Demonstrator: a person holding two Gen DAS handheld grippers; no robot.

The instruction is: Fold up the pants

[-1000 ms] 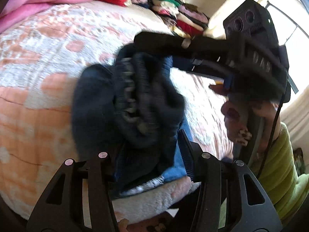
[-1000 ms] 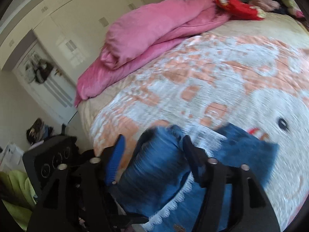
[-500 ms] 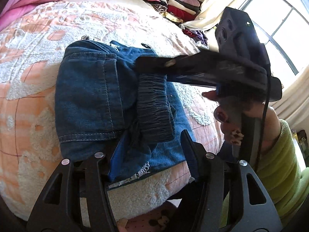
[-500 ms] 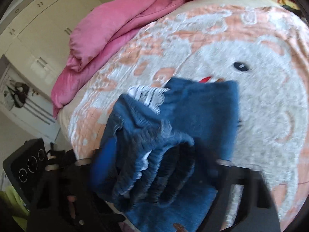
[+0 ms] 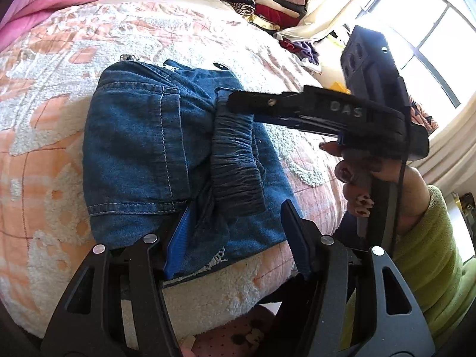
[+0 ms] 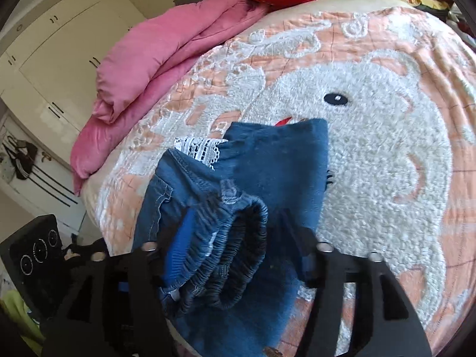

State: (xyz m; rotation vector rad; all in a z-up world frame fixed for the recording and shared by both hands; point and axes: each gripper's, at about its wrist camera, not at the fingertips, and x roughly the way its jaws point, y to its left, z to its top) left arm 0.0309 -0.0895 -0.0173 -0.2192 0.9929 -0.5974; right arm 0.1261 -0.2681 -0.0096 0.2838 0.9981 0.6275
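Both grippers work at the near edge of the bed, where the denim pants (image 5: pixel 142 154) lie folded into a compact bundle on the peach-and-white bedspread (image 5: pixel 44 178). From its own camera, the left gripper (image 5: pixel 235 235) has its fingers spread wide, the bundle's near end and the gathered elastic waistband (image 5: pixel 238 166) lying between them, the blue pad of one finger against the cloth. The right gripper (image 6: pixel 235 255) also stands wide, straddling the bunched waistband, and the left wrist view shows one of its fingers (image 5: pixel 258 102) reaching across the top of that band. White lace trim (image 6: pixel 199 151) peeks from the fold at the bundle's far end. A pink duvet (image 6: pixel 166 50) is heaped along the bed's far side, and a stack of clothes (image 5: pixel 261 0) sits near the window (image 5: pixel 431 44).
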